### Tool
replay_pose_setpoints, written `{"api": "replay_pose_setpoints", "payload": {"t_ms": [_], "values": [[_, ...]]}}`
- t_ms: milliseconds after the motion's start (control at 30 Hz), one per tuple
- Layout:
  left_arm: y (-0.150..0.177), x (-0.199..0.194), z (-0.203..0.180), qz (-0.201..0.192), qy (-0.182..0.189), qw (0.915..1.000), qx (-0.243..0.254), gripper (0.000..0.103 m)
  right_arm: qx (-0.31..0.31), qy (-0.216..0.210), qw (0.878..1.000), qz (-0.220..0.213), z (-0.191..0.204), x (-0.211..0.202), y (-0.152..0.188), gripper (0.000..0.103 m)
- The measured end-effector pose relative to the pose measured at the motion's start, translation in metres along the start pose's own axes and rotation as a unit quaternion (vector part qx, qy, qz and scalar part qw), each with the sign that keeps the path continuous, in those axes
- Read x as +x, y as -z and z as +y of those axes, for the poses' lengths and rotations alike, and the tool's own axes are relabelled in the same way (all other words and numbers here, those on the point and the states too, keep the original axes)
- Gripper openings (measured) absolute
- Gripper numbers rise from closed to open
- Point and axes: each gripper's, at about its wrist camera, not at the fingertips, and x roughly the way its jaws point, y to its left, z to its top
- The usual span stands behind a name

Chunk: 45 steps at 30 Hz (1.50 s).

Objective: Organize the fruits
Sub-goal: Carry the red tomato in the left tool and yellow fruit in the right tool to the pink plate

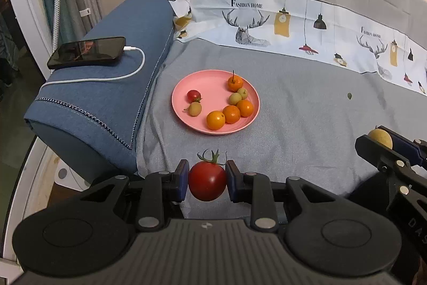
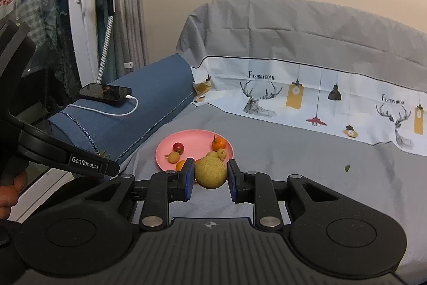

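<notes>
Now, left gripper [image 1: 207, 179]: clamped on a red tomato [image 1: 207, 182], lower centre, carried clear of the sheet.
Right gripper [image 2: 210, 176]: closed on a round yellow fruit [image 2: 210, 172], lower centre.
Pink plate [image 1: 210, 87]: mid-frame on the grey sheet [image 1: 307, 124], already holding small oranges [image 1: 231, 114], likely the drop-off point.

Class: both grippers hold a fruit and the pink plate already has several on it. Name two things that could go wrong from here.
1. The red tomato in the left gripper is soft; a tight squeeze could bruise or split it.
2. Round fruits crowd one side of the pink plate, so the yellow-brown fruit from the right gripper may knock them or roll off the low rim.
</notes>
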Motion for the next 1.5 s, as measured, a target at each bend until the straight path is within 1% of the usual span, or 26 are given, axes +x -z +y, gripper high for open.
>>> {"api": "replay_pose_setpoints", "payload": {"t_ms": [233,333,567,1500], "values": [[-0.001,0.001,-0.001,-0.001,-0.002,1.0,0.0,0.032,-0.001,0.0,1.0,0.0,-0.001,0.002,-0.001,0.027],[-0.001,-0.001,0.001,-0.006,-0.004,1.0,-0.005,0.032,0.002,0.0,1.0,0.008,-0.001,0.007,-0.001,0.027],[0.001,0.008,0.001,0.011,0.001,0.9999,-0.005,0.032,0.008,-0.001,1.0,0.015,-0.004,0.011,0.002,0.027],[-0.007,0.037,0.009,0.045,0.003,0.9988,-0.02,0.032,0.01,-0.001,0.999,0.053,-0.005,0.037,0.004,0.027]]}}
